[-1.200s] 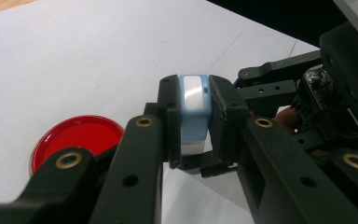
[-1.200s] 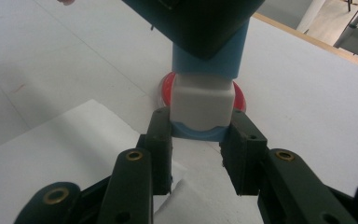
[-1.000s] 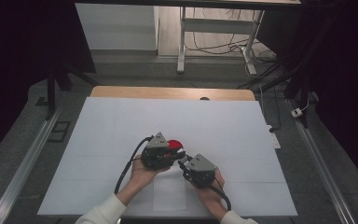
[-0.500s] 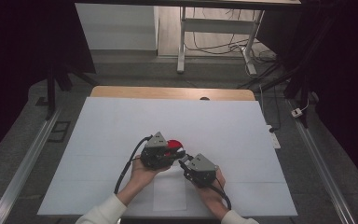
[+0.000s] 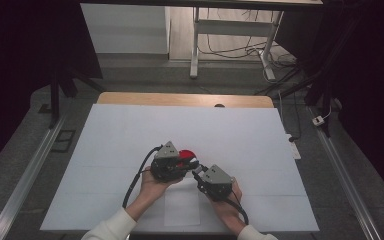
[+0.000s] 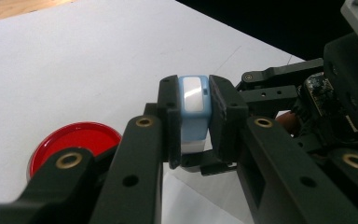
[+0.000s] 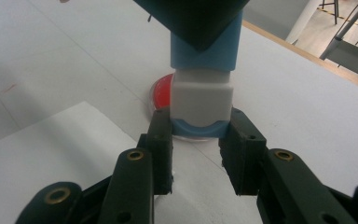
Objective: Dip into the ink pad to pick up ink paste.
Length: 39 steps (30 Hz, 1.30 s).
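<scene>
You are looking down on a white table that takes up the middle of the frame, with a strip of bare wood along its far edge. Your two forearms in pale sleeves come in from the bottom centre. Your left hand holds the left gripper just below the frame's centre, its grey three-cornered plate on top. Your right hand holds the right gripper just to the lower right, angled toward the left one so their tips nearly meet. A red round dish lies on the table touching the left gripper's upper right side. A white paper sheet lies between your wrists.
</scene>
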Motion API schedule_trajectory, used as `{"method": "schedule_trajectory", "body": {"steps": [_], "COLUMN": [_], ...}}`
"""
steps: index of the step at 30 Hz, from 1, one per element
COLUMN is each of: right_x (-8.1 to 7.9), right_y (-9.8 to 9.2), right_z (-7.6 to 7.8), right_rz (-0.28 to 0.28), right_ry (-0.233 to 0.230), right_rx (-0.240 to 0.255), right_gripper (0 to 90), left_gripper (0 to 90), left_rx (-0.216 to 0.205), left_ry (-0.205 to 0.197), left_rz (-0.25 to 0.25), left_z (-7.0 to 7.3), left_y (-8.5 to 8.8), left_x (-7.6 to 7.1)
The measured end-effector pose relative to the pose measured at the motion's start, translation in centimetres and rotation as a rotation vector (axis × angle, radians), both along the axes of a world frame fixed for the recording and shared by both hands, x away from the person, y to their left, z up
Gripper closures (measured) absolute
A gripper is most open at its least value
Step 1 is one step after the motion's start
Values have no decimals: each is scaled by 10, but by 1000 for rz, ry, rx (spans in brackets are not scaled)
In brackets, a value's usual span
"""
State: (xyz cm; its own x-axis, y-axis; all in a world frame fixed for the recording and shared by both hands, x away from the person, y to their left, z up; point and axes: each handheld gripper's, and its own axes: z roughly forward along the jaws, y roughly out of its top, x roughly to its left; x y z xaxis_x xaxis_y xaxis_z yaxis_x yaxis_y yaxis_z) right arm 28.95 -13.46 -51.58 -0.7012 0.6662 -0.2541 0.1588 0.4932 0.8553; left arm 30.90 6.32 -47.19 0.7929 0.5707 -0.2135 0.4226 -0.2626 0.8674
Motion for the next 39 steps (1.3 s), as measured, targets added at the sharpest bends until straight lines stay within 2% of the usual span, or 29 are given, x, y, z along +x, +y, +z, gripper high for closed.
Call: {"method": "schedule_trajectory", "body": {"steps": [3,8,12,15,18,22,25,31,37,39], "right_x": [1,2,1,0,-1,0,1,4,3,1], "right_y": [0,0,-1,-2,-2,-1,-3,-4,-4,-5], "right_z": [2,2,2,1,1,0,3,5,6,5], "right_rz": [9,15,5,-17,-27,-15,12,49,42,22], "right_ry": [-5,-2,12,25,31,22,2,-5,-10,-12], "right_rx": [-24,-36,-3,49,63,51,-5,-40,-37,-4], "right_gripper": [653,653,654,653,653,654,654,654,655,655], "left_gripper": [755,755,755,754,755,755,755,754,754,754], "left_rx": [0,-1,-15,-22,-24,-23,-31,-34,-43,-52], "left_ry": [1,-5,1,0,-2,4,10,18,17,12], "left_rz": [1,8,11,13,15,14,11,9,11,11], "left_z": [0,0,0,0,0,-1,-1,-1,1,2], "left_y": [0,-1,0,0,0,1,2,3,3,4], "left_x": [0,-1,-1,-1,-1,-1,0,1,0,0]}}
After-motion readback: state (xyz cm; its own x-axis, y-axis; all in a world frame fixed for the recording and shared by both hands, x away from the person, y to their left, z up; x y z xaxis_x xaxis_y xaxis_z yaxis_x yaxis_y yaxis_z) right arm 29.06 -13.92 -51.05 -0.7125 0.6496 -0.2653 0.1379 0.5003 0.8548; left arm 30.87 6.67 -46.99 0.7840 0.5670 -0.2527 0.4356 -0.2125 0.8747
